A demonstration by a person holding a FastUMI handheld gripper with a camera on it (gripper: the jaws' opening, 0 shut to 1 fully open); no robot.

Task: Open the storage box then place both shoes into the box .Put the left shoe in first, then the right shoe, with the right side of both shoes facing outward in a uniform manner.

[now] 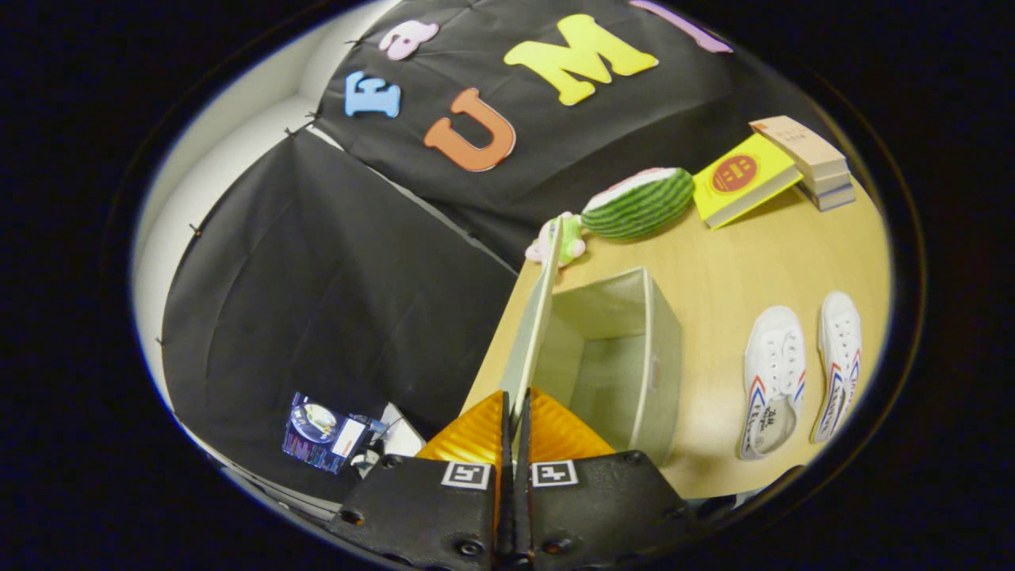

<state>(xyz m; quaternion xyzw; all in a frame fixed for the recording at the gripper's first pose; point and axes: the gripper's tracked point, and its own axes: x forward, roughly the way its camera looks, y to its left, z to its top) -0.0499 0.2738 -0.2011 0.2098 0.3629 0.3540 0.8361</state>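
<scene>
On wooden table (737, 270), open storage box (626, 357), shoes (773, 381) beside, jaws clamping lid (535, 325).

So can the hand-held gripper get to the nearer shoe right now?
Probably not yet: the hand-held gripper is shut on the box's lid. Otherwise bare table lies around the nearer shoe.

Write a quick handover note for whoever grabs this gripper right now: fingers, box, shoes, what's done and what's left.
Gripper: fingers shut on the lid of the storage box, lid raised upright.
Box: open, nothing seen inside, on the table.
Shoes: two white shoes lie side by side on the table beyond the box, untouched.
Done: box opened.
Left: release lid, put left shoe in, then right, right sides facing outward.
</scene>
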